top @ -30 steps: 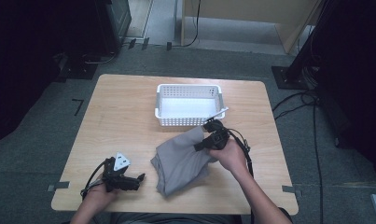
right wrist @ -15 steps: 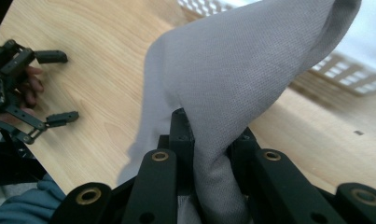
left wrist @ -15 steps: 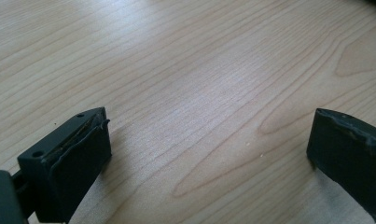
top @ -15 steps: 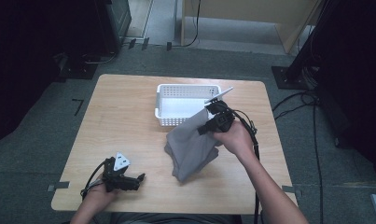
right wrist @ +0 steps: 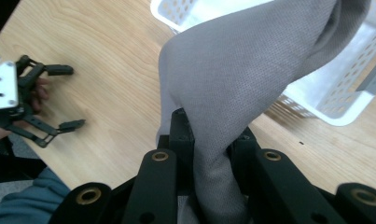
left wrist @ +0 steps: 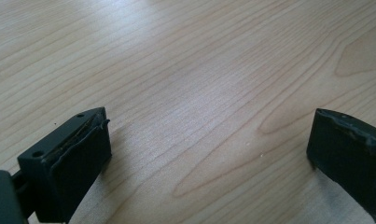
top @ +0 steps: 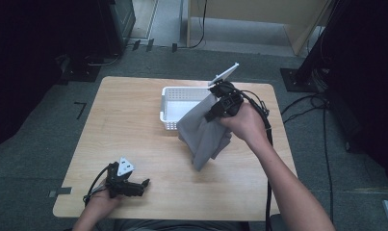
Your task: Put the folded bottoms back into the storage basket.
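the right gripper (top: 214, 111) is raised above the table's far right part, its jaws clamped on a fold of the grey cloth (top: 204, 132); the cloth hangs down from that grip, its lower end touching or just above the wooden table (top: 129, 120), right in front of the white basket (top: 174, 98). the right gripper view shows what the high view cannot: the cloth (right wrist: 232, 79) is pinched tight between the two black jaws and drapes across the basket's (right wrist: 335, 88) near corner, hiding part of its rim and perforated wall. that view also catches the left gripper (right wrist: 59, 98) farther off, jaws spread, lying low on the table. in the high view the left gripper (top: 142, 185) rests near the table's near left edge, held by the person's hand, well apart from the cloth. the left gripper view shows its jaws standing wide apart with bare wood grain (left wrist: 199, 93) between them, nothing held. beyond the table lie grey floor, black cables (top: 302, 103) and dark stands.
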